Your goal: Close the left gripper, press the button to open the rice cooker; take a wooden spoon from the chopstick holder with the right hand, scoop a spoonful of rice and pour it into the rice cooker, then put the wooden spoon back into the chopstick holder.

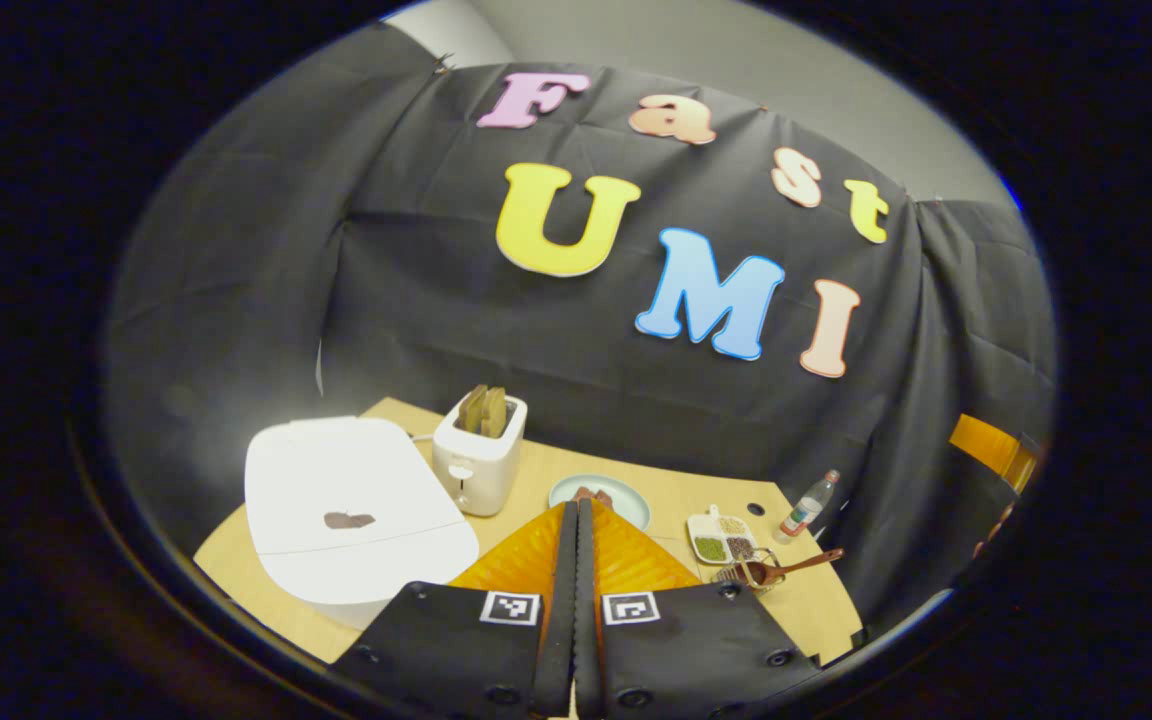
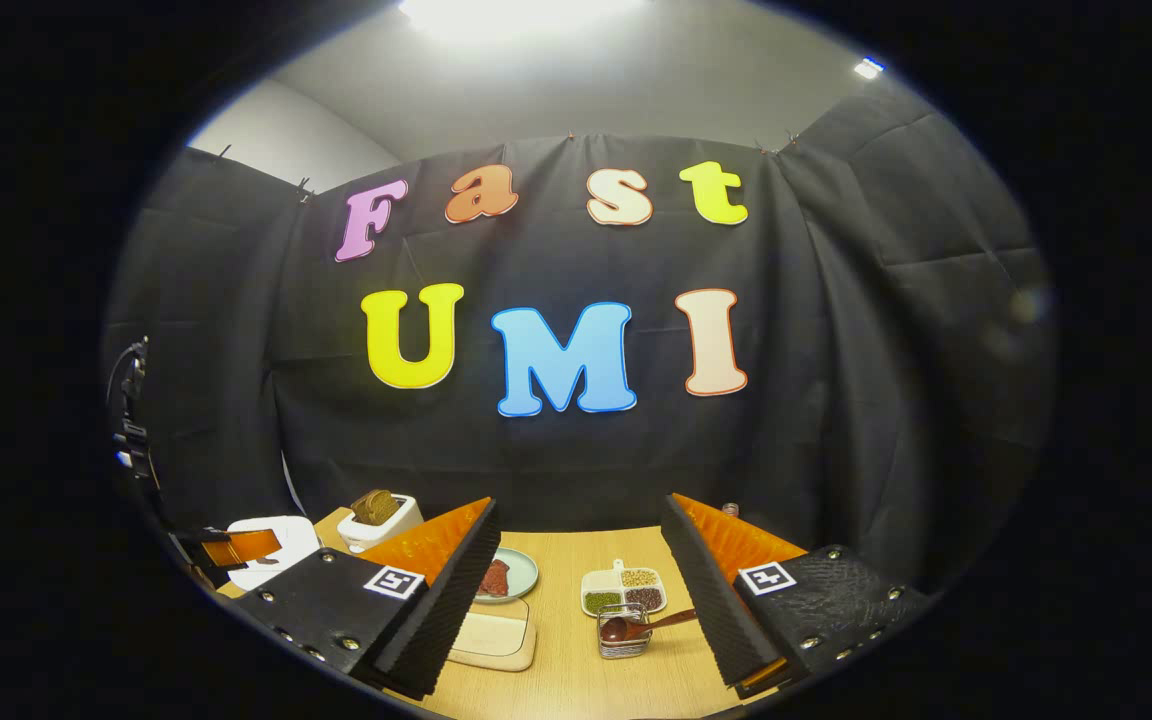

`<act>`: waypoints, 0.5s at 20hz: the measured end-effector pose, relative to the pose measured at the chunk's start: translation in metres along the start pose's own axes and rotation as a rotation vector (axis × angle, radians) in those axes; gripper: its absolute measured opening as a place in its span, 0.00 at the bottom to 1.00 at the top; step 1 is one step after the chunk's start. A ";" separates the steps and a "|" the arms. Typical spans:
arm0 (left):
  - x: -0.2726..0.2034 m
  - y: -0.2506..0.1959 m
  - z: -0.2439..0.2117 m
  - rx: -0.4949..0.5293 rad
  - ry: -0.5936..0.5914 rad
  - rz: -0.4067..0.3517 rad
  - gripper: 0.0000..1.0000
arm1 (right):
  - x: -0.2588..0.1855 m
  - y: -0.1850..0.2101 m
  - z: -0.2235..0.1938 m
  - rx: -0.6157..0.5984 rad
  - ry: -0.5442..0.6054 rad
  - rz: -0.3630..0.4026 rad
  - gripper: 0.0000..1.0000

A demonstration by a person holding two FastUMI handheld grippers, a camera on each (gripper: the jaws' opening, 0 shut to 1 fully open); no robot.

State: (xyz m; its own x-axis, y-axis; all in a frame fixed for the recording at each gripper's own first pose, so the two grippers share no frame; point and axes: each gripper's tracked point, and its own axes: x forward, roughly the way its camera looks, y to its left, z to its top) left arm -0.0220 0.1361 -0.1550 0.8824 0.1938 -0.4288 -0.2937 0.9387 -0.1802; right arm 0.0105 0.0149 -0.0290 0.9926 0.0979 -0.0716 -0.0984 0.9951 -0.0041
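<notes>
On the desk's (image 1: 236,560) left side sits the white rice cooker (image 1: 351,515), lid down, with a white toaster (image 1: 479,455) just beyond it. Right of these, a wooden spoon (image 1: 786,570) lies tilted in the clear chopstick holder (image 2: 623,632), bowl down inside and handle leaning out to the right; a divided dish of grains (image 2: 622,590) stands just behind the holder. The left hand-held gripper (image 1: 576,560) hovers near the cooker, fingers pressed together on nothing. The right hand-held gripper (image 2: 581,600) hangs above the near desk edge, fingers spread wide, the holder between them farther off.
</notes>
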 end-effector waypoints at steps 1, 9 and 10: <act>0.006 0.025 0.000 -0.031 0.029 0.052 0.10 | 0.000 0.001 -0.002 0.001 0.004 0.006 0.99; 0.028 0.146 -0.029 -0.160 0.139 0.240 0.08 | 0.009 0.014 -0.002 -0.015 0.012 0.050 0.99; 0.030 0.154 -0.033 -0.156 0.157 0.256 0.08 | 0.010 0.014 -0.002 -0.018 0.014 0.051 0.99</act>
State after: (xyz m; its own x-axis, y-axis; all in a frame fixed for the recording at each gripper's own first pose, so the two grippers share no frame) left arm -0.0526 0.2770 -0.2255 0.7090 0.3605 -0.6062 -0.5620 0.8081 -0.1767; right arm 0.0186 0.0299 -0.0314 0.9852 0.1486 -0.0859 -0.1506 0.9884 -0.0182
